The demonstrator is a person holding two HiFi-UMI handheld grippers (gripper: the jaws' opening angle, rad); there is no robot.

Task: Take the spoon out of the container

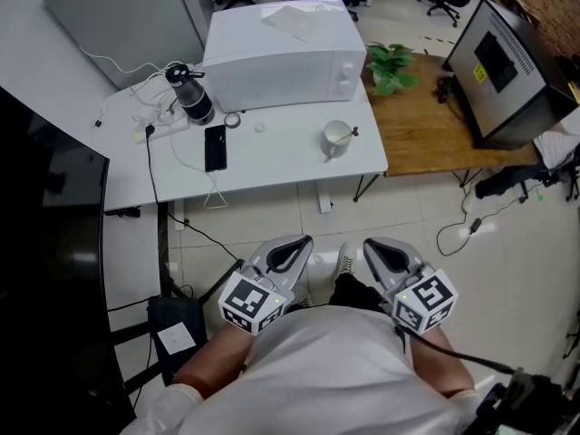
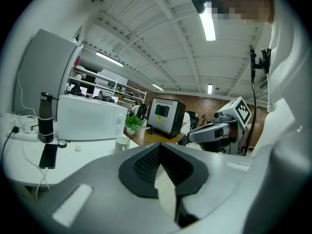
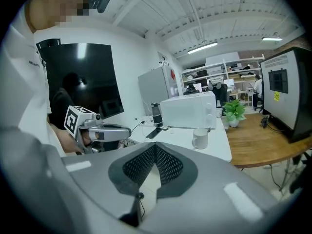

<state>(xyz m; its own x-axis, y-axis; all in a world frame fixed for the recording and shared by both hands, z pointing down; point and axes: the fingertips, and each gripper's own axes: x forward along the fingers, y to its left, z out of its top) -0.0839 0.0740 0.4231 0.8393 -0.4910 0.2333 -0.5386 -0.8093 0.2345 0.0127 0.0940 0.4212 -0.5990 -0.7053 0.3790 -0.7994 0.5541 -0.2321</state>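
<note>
My left gripper (image 1: 297, 246) is pinched shut and empty, close to my chest. Well beyond my fingertips, the spoon (image 1: 352, 132) sits in the white mug (image 1: 335, 140) on the white table (image 1: 272, 157). My right gripper (image 1: 373, 246) is likewise clenched on nothing.

Ceiling strip lights (image 2: 210, 26) flood the office evenly; shadows are faint. Gripper views bow toward dark, rounded edges.
</note>
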